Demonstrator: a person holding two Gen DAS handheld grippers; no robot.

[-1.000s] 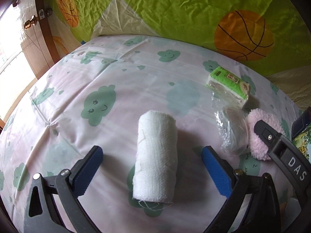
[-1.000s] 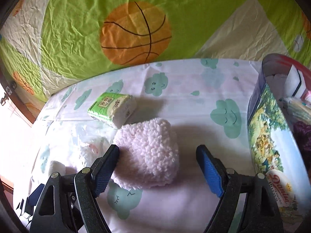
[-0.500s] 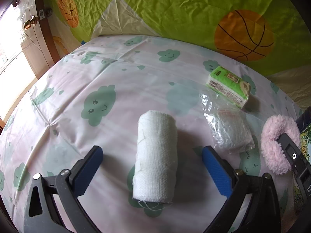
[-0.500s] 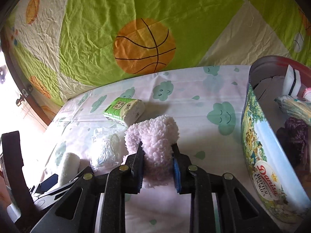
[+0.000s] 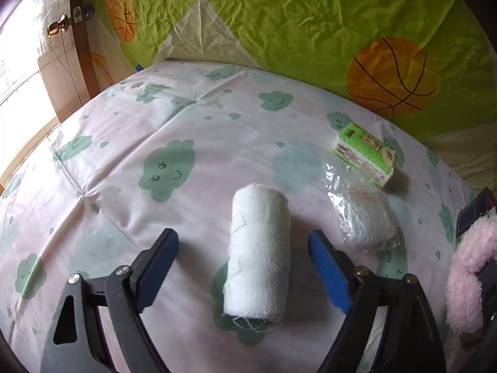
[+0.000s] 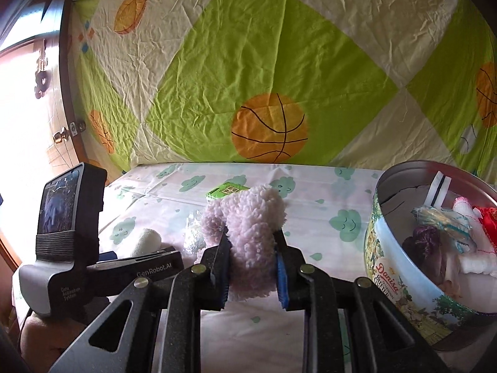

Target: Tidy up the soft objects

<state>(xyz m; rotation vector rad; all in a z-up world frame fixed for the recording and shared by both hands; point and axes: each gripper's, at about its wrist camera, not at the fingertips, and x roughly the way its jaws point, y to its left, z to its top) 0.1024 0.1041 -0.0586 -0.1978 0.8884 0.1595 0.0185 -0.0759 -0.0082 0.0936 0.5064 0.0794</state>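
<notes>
On the bed, the tin waits at right. The right claw pinches the pink fluff: carry it clear over the rim. The left claw, jaws just narrowing, straddles the gauze roll untouched; close squarely.

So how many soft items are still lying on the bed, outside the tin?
3: the gauze roll between the left fingers, the bagged gauze beside it, and the tissue pack behind. The pink fluffy piece is held aloft.
</notes>
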